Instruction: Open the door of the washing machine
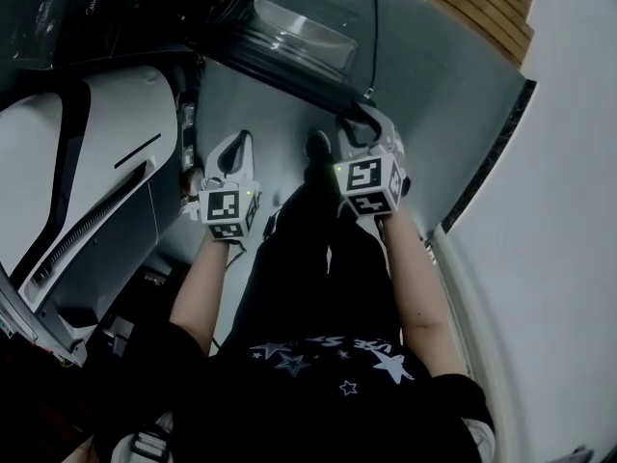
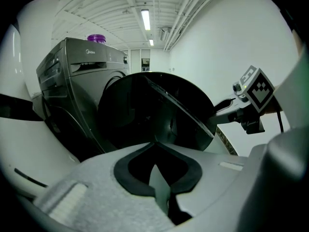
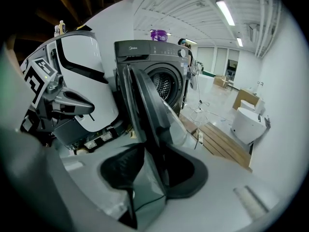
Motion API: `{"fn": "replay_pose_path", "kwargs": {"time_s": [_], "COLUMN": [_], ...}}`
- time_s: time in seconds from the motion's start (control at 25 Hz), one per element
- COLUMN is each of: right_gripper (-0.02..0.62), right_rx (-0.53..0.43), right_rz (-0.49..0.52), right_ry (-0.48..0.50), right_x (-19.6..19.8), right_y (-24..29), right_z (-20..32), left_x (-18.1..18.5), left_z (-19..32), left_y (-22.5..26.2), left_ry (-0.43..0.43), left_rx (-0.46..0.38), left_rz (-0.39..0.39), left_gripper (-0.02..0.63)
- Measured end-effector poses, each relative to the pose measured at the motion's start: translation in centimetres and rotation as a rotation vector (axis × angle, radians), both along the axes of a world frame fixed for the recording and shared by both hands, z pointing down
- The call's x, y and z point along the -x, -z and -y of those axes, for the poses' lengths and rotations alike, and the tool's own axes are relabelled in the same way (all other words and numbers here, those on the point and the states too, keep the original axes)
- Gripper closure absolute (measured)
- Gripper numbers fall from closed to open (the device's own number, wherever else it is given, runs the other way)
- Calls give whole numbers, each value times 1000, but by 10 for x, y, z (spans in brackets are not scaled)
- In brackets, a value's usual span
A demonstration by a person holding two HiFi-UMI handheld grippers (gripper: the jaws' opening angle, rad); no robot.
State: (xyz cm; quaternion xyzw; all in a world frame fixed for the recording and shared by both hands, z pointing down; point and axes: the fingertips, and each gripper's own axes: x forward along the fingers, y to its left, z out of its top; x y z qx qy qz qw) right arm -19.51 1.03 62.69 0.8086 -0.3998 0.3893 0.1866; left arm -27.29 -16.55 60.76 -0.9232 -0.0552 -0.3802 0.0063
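The dark grey washing machine (image 3: 164,57) stands with its round door (image 2: 149,110) swung out; the drum shows behind it. In the right gripper view the door's dark rim (image 3: 145,115) runs down between the jaws of my right gripper (image 3: 154,168), which is shut on that rim. The left gripper view shows the right gripper (image 2: 218,111) reaching to the door's right edge. My left gripper (image 2: 157,170) hangs in front of the door with a gap between its jaws and nothing in them. From the head view the left gripper (image 1: 236,150) and right gripper (image 1: 354,125) sit below the door's glass bowl (image 1: 299,27).
A white and black appliance (image 1: 77,181) stands close on the left, next to the left gripper. A wooden pallet (image 3: 227,144) lies on the floor to the right of the machine. A purple bottle (image 3: 159,34) stands on top of the machine. A white wall (image 1: 569,210) runs along the right.
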Motion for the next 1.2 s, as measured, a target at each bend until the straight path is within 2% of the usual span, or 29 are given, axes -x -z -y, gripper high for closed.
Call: {"fn": "replay_pose_path", "kwargs": {"time_s": [0.24, 0.4, 0.52, 0.72, 0.92, 1.2], "right_gripper": [466, 471, 483, 493, 494, 491], "right_rx": [-57, -98, -130, -137, -178, -218], "right_rz": [42, 69, 98, 83, 99, 79], "right_ry": [16, 23, 27, 75, 81, 123], "right_x": [32, 54, 74, 104, 125, 156], "right_y": [1, 1, 2, 2, 6, 51], "right_z": [10, 17, 26, 42, 49, 29], "left_x": [31, 43, 52, 76, 101, 138], "left_z": [-6, -14, -18, -24, -27, -38], "left_y": [10, 21, 29, 36, 45, 82], "left_ry": [37, 32, 58, 83, 94, 112], "left_rx": [-20, -45, -33, -35, -52, -78], "left_rz": [-11, -45, -59, -69, -85, -125], "left_gripper": [595, 595, 595, 595, 595, 595]}}
